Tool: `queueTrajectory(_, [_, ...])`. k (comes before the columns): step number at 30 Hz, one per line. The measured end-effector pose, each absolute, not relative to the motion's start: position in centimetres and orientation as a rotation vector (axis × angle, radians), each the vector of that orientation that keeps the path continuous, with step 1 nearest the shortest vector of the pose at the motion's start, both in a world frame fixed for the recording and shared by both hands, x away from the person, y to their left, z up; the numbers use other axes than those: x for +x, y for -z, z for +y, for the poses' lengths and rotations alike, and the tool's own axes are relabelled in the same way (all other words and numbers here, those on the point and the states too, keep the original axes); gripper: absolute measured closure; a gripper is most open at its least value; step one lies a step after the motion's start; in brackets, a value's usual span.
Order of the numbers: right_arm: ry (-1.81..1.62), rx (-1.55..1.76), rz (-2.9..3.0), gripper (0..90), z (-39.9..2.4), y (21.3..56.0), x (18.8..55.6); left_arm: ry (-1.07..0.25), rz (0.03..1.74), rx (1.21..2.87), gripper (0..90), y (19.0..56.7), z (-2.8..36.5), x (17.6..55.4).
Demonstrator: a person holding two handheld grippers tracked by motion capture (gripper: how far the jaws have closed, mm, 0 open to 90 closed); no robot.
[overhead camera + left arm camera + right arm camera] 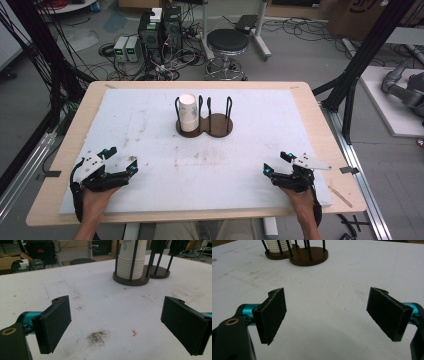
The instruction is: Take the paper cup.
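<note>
High view: left claw (pixel 121 159) and right claw (pixel 276 163) seen resting at near edge of surface (pixel 150 175), both spread wide, nothing gripped. Cup stack (pixel 188 113) seated in holder (pixel 210 125), well ahead of both claws, untouched. Work judged not yet begun; approach and grasp remain.

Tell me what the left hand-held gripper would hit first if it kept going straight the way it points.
Probably the stack of paper cups in the dark cup holder. The left hand-held gripper stands open, with bare white table cover before it.
</note>
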State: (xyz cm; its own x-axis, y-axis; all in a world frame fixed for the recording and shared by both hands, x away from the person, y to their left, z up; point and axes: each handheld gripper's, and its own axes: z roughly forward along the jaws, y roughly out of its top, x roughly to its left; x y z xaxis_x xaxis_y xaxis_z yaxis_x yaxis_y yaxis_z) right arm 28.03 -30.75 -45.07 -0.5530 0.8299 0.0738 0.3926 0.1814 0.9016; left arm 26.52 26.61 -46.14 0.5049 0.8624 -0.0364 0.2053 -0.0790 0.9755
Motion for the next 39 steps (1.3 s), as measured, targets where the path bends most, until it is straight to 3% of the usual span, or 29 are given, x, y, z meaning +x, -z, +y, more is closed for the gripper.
queueTrajectory(25, [-1.346, 1.147, 2.049, 16.5, -30.8, 45.1, 28.2, -0.642, 0.955, 1.597, 9.3, 46.0, 26.9, 27.1])
queueTrajectory(39, [-1.34, 1.152, 2.059, 16.5, -30.8, 45.1, 28.3, -0.629, 0.884, 1.605, 9.3, 43.0, 26.8, 28.7])
